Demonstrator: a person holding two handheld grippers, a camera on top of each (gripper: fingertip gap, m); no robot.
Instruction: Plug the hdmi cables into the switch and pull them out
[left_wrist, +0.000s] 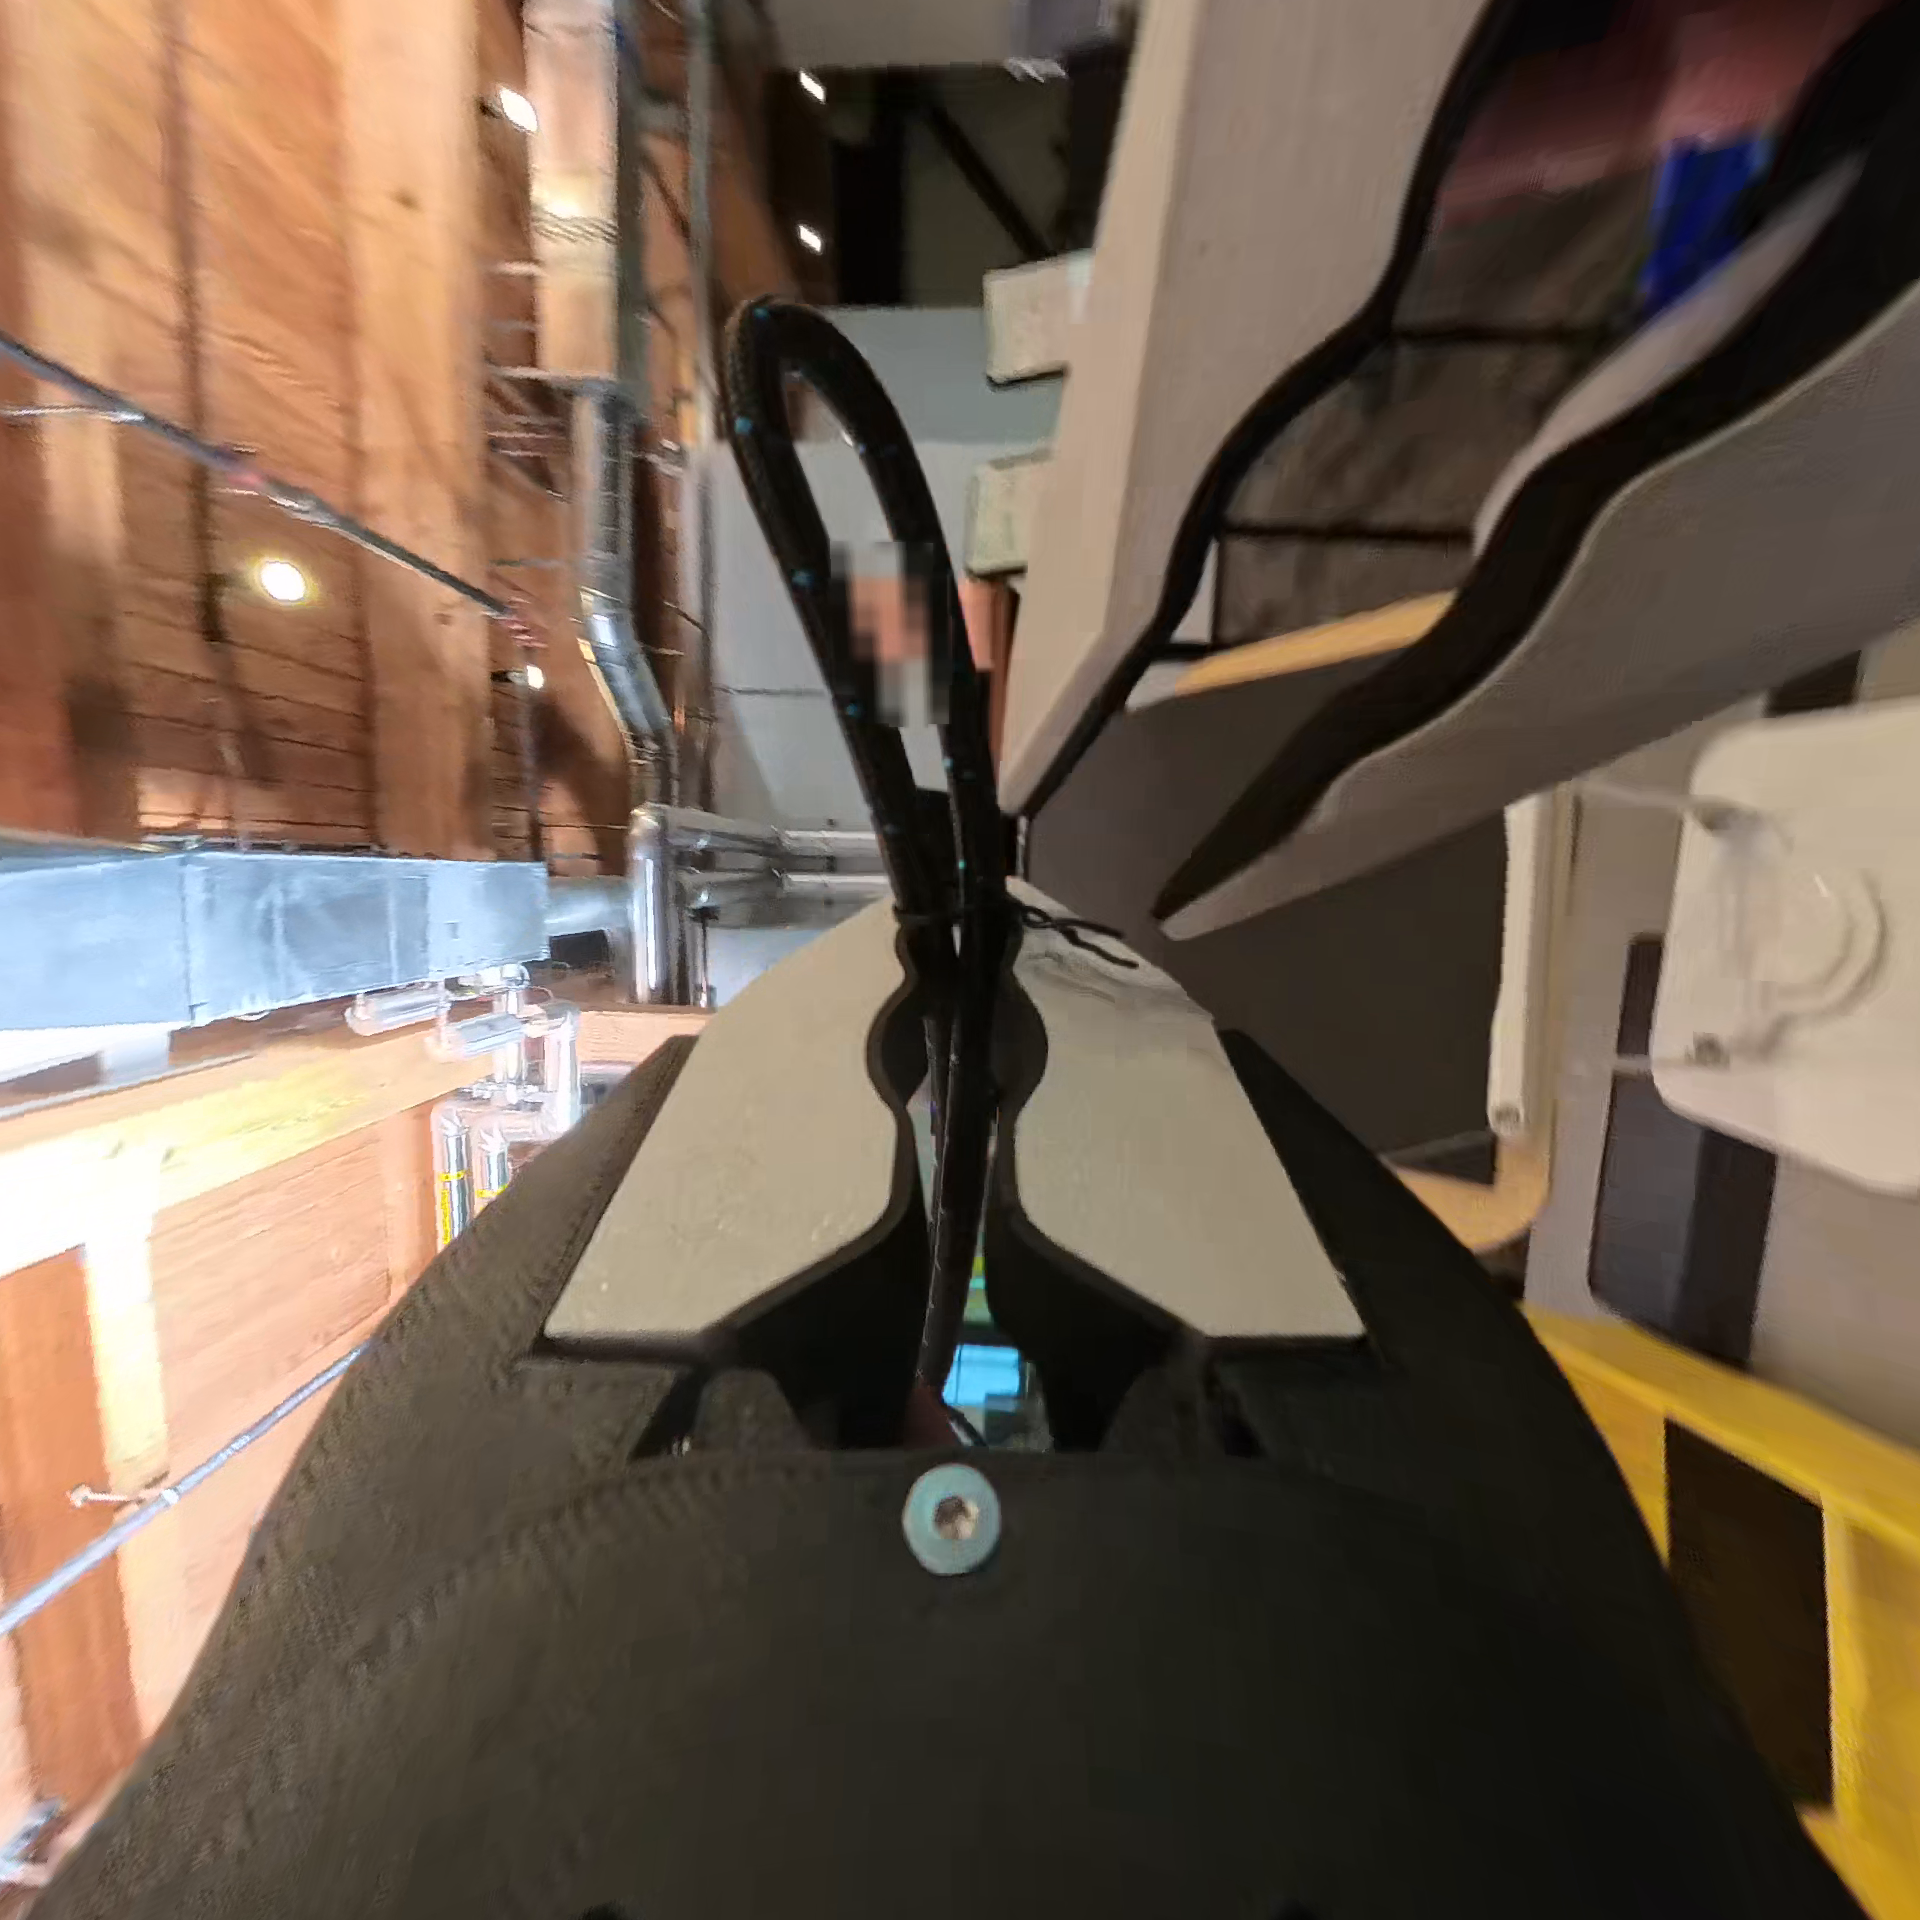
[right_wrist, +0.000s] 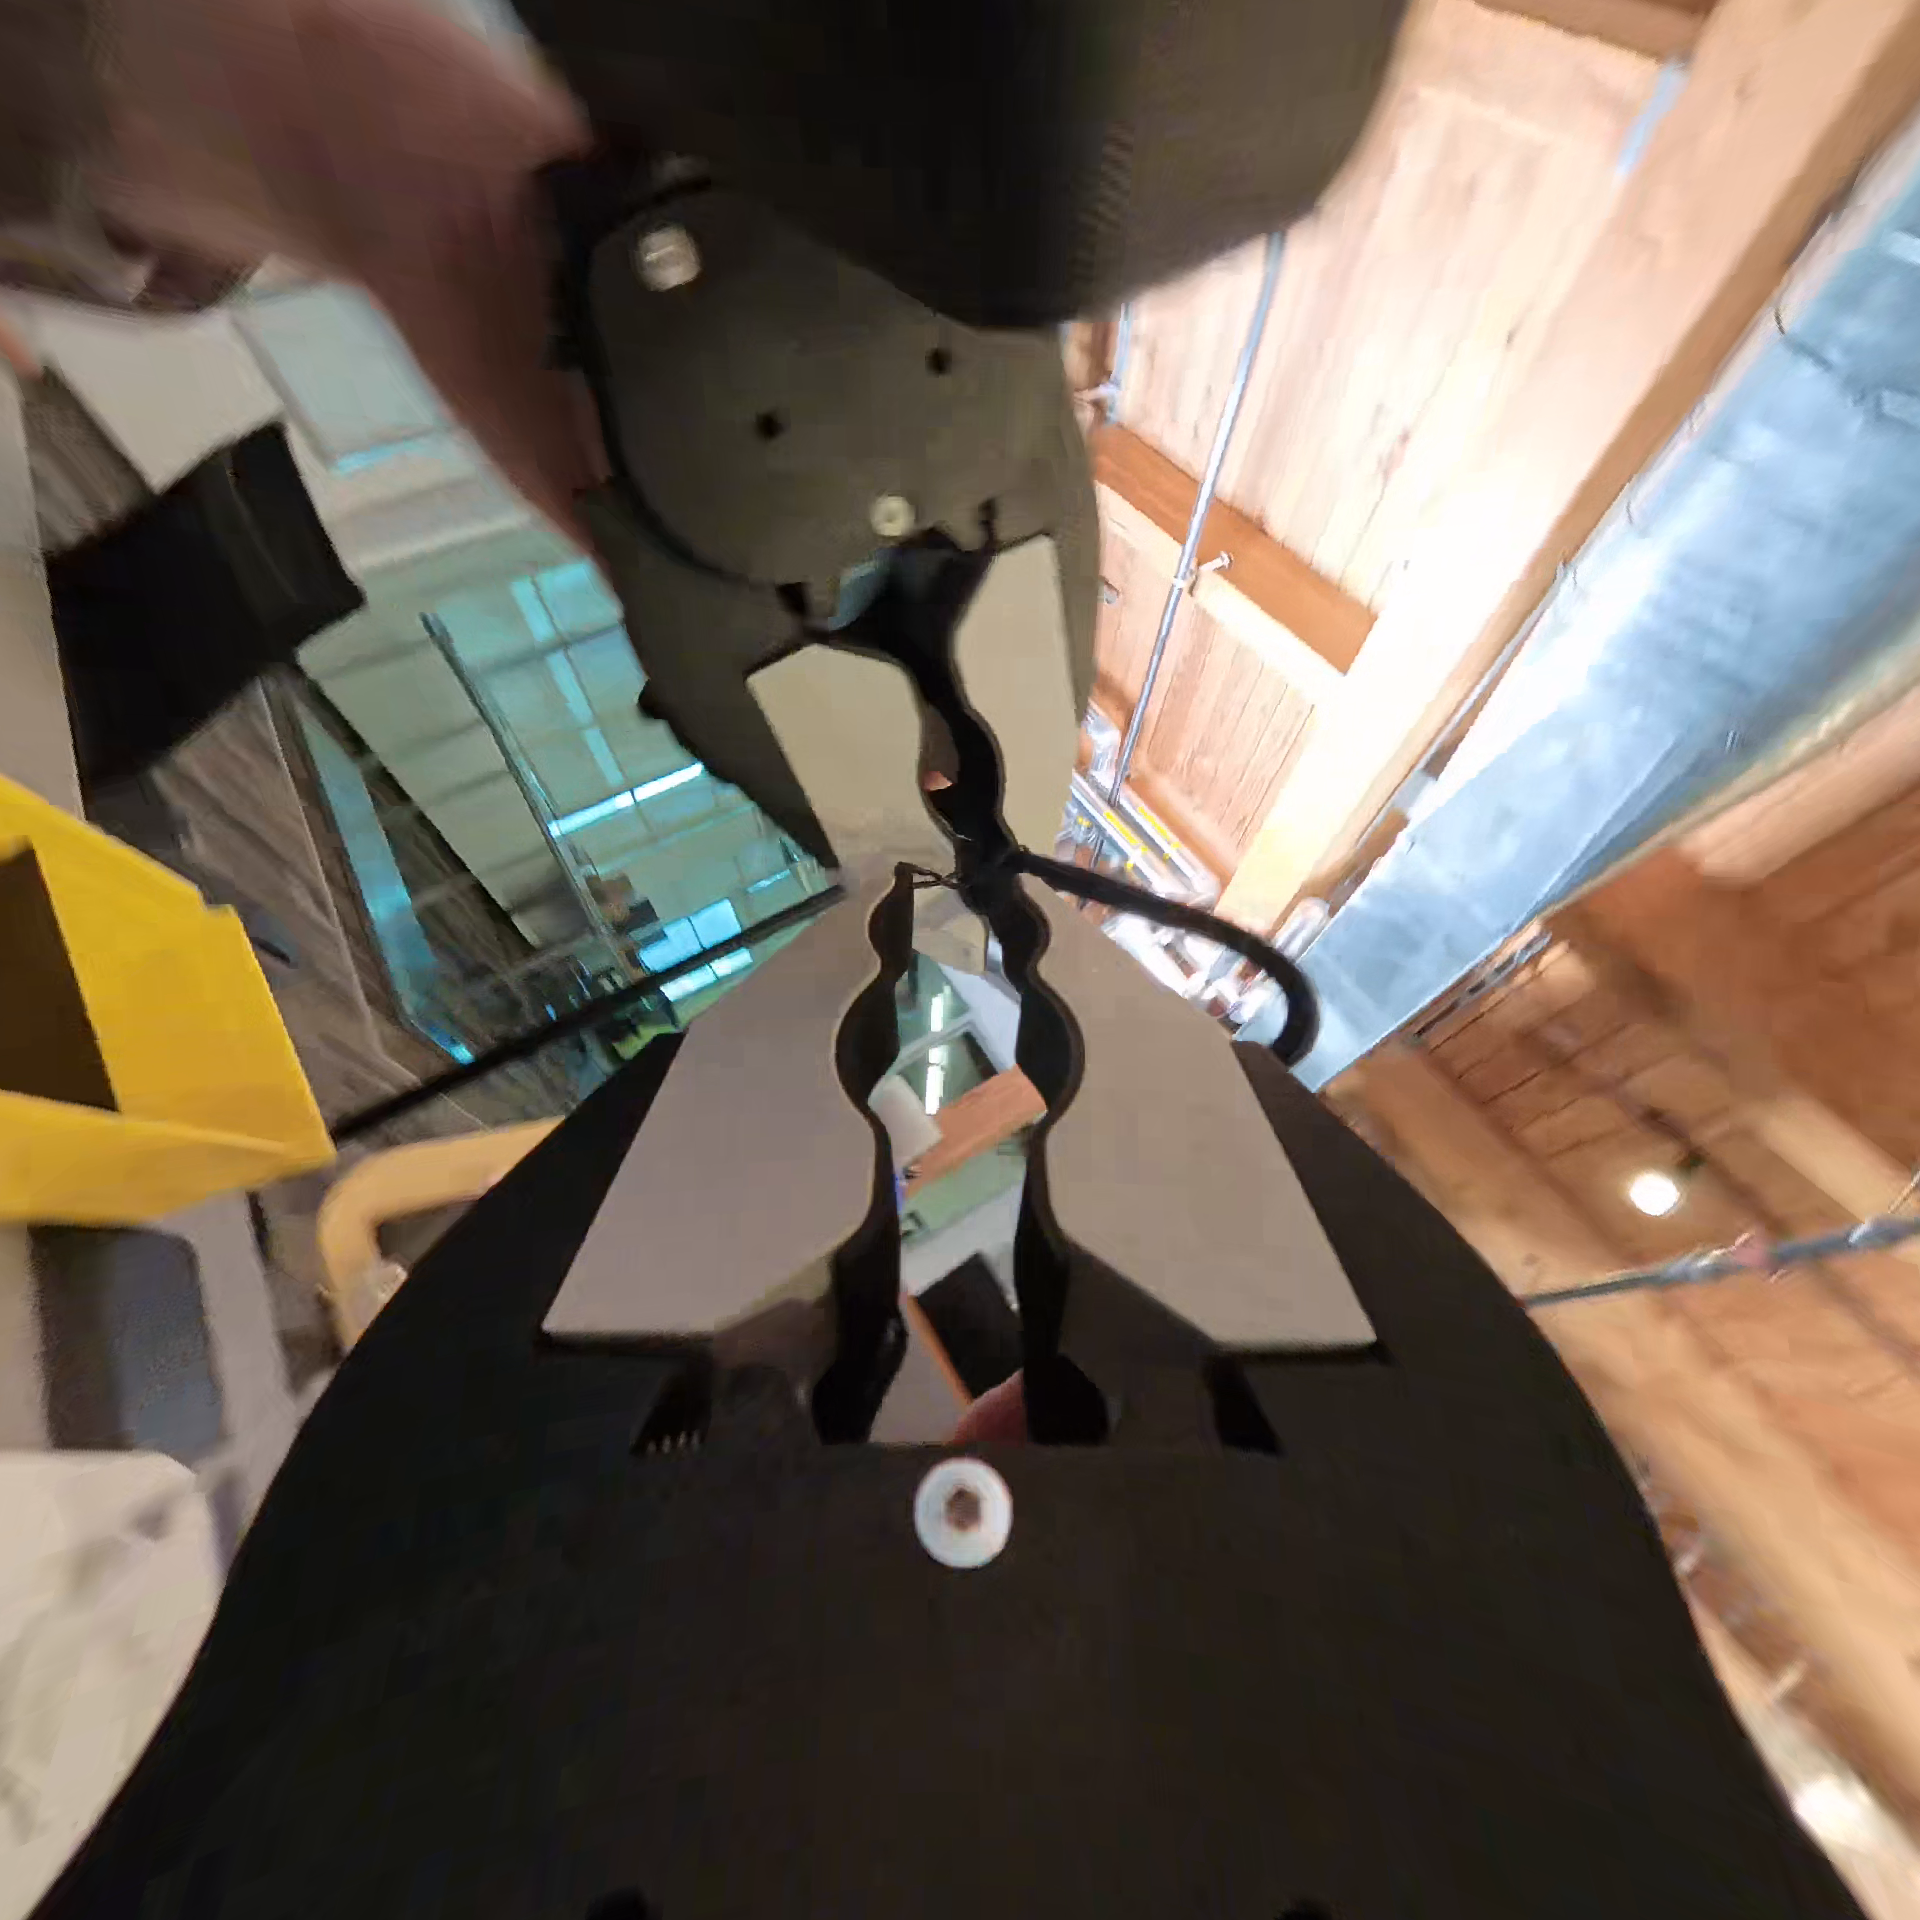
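Both tools are tipped up toward the wooden ceiling (left_wrist: 260, 312). The left gripper (left_wrist: 956, 925) is pinched tight on a black braided HDMI cable (left_wrist: 821, 499), which loops up beyond its tips. The right gripper (right_wrist: 961, 894) faces it tip to tip, its fingers slightly parted, with the cable's tie at its tips.
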